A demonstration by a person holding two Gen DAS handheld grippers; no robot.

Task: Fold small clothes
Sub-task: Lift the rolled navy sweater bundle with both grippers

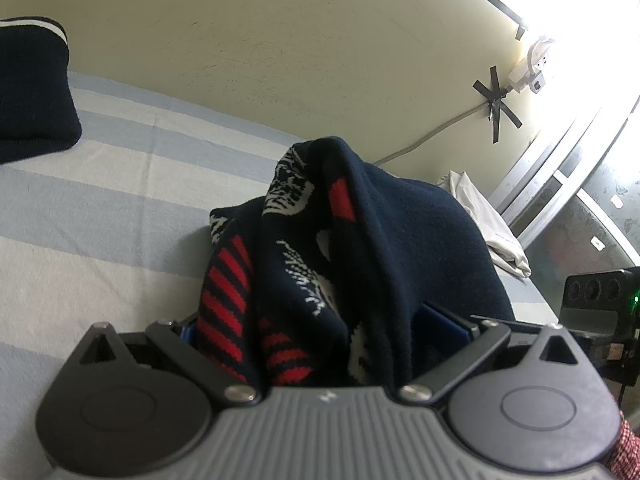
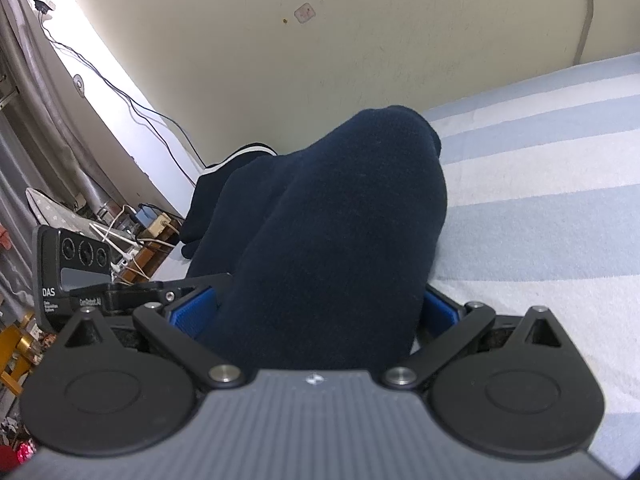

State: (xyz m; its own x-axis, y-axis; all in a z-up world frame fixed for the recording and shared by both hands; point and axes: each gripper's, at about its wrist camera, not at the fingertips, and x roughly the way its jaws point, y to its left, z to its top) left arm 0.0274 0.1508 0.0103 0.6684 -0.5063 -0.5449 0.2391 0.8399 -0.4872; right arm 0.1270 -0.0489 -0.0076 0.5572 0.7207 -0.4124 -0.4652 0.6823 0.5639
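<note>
Both tongs are clamped on the navy knit sweater [image 1: 360, 240], lifted clear above the striped bed sheet [image 1: 100, 200]: your left tongs [image 1: 320, 332] bunch a thick wad of patterned cloth, your right tongs [image 2: 320, 308] plain navy. Uneven bites risk a slip or crooked fold; both point forward, angled slightly up toward the wall [image 2: 320, 60].

Both grippers' fingertips [image 1: 444, 320] buried under navy sweater [image 2: 332, 220], grip probably closed.
</note>
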